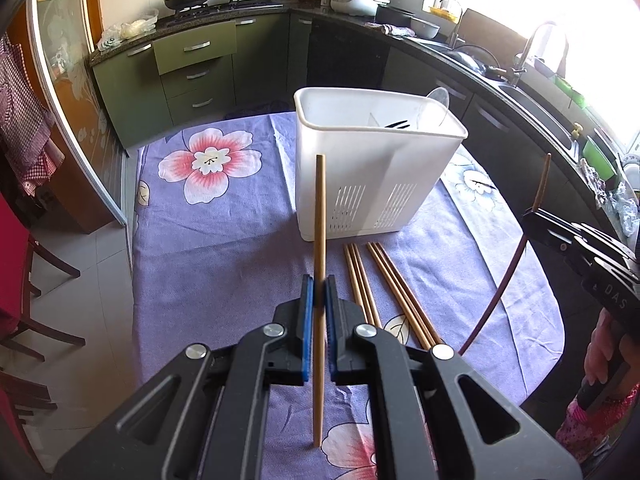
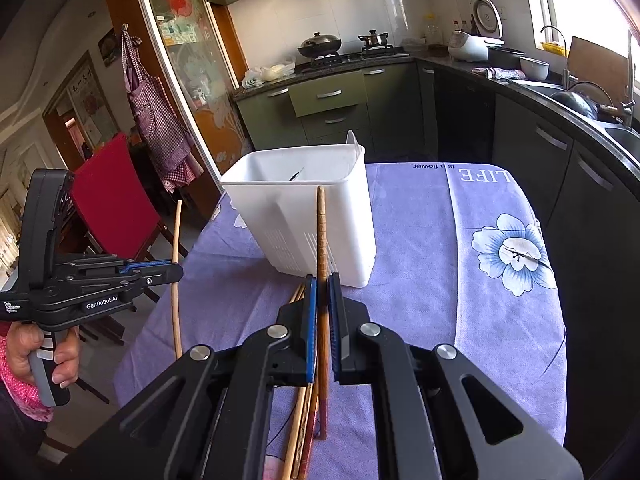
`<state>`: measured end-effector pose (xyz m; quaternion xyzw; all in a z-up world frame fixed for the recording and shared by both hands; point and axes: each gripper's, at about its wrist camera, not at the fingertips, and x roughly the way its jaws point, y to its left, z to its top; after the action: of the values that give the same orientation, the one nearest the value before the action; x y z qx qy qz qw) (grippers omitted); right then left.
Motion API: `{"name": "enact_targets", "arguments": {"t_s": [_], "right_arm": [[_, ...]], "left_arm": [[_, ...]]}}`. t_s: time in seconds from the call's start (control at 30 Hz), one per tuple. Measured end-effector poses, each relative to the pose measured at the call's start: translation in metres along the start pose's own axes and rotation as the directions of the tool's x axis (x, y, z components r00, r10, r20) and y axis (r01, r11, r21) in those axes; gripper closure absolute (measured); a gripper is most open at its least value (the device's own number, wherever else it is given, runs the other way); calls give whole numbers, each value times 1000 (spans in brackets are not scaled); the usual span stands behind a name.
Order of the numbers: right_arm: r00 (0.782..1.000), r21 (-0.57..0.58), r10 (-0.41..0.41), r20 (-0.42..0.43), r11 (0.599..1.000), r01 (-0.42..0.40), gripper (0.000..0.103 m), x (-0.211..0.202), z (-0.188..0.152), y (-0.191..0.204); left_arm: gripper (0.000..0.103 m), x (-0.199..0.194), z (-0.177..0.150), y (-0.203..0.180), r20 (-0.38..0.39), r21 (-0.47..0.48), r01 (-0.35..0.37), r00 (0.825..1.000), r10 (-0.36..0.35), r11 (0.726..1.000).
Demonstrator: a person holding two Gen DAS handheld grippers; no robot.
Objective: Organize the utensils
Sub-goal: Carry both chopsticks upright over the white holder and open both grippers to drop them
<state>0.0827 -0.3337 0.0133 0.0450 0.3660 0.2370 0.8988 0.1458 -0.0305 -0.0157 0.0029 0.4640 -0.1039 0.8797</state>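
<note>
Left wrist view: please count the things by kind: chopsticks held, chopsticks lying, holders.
Chopsticks held: 2, light chopstick in left gripper, dark chopstick in right gripper
Chopsticks lying on the cloth: at least 4, too close together to count exactly
White holder: 1
Total: at least 7

Left gripper (image 2: 160,270) body: "GenRobot.AI" is printed in white; beside it a small three-line label is seen, partly legible as "Data Acquisition System".
Right gripper (image 1: 536,220) body: the letters "DAS" are marked.
Tablecloth (image 2: 480,208): "LIFE" and "is a flower." are printed, seen upside down.
</note>
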Motion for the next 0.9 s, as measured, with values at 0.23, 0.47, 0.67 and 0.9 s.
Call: {"name": "enact_targets", "arguments": {"t_s": [0.23,0.47,0.67,0.9], "right_arm": [[999,7,23,38,1000,-23,96,-11,11,3],[996,-12,43,76,999,-42,96,-25,28,13],[992,-21,58,112,998,-56,96,-38,44,21],[988,-37,58,141,998,-54,96,-54,67,29]], "left_arm": [[97,-8,3,0,21,2,15,1000,-15,1000],[97,-15,7,1,44,2,28,999,-28,1000],[97,-31,16,-2,73,8,58,996,-58,998],[97,-66,42,-13,139,43,86,986,-91,995]]}}
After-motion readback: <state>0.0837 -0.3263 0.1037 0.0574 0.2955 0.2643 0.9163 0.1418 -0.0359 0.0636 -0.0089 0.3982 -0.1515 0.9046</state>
